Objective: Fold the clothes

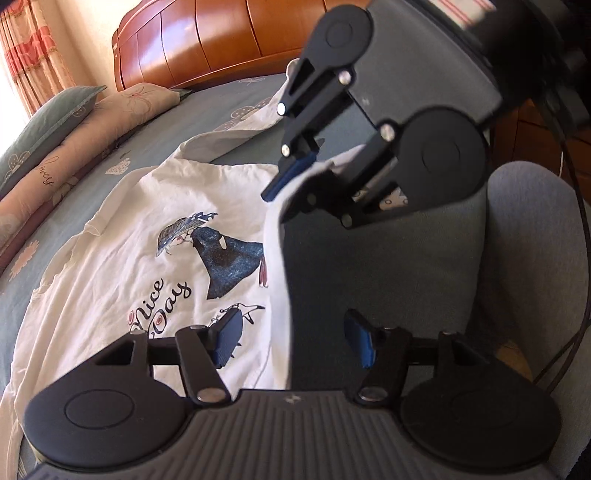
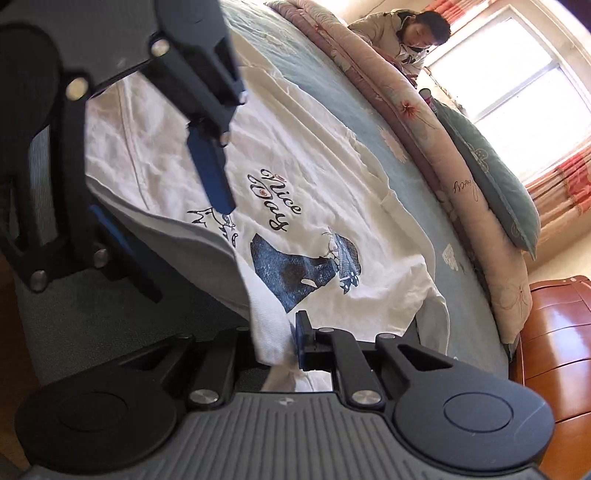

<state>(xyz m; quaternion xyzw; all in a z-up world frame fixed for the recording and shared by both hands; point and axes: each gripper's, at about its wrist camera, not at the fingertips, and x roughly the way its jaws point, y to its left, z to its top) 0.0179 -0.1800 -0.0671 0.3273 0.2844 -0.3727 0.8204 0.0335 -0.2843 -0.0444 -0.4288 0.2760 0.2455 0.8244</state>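
Observation:
A white T-shirt (image 1: 147, 229) printed with "Nice Day" and a figure in a blue dress lies spread on the blue-grey bed sheet (image 1: 221, 99). Its near side edge is lifted off the bed. My right gripper (image 1: 286, 192) is shut on that raised edge; in its own view the cloth of the T-shirt (image 2: 314, 155) is bunched between the pads of the right gripper (image 2: 280, 343). My left gripper (image 1: 295, 341) is open, and the lifted edge passes between its blue pads (image 1: 229, 339). From the right wrist view the left gripper (image 2: 162, 210) straddles the same fold.
A long pink quilt roll (image 1: 92, 147) and a grey-green pillow (image 1: 44, 129) lie along the far side of the bed. A wooden headboard (image 1: 221, 37) stands at its head. A person (image 2: 399, 33) is beyond the bed by the window. Cables (image 1: 583, 258) hang at the right.

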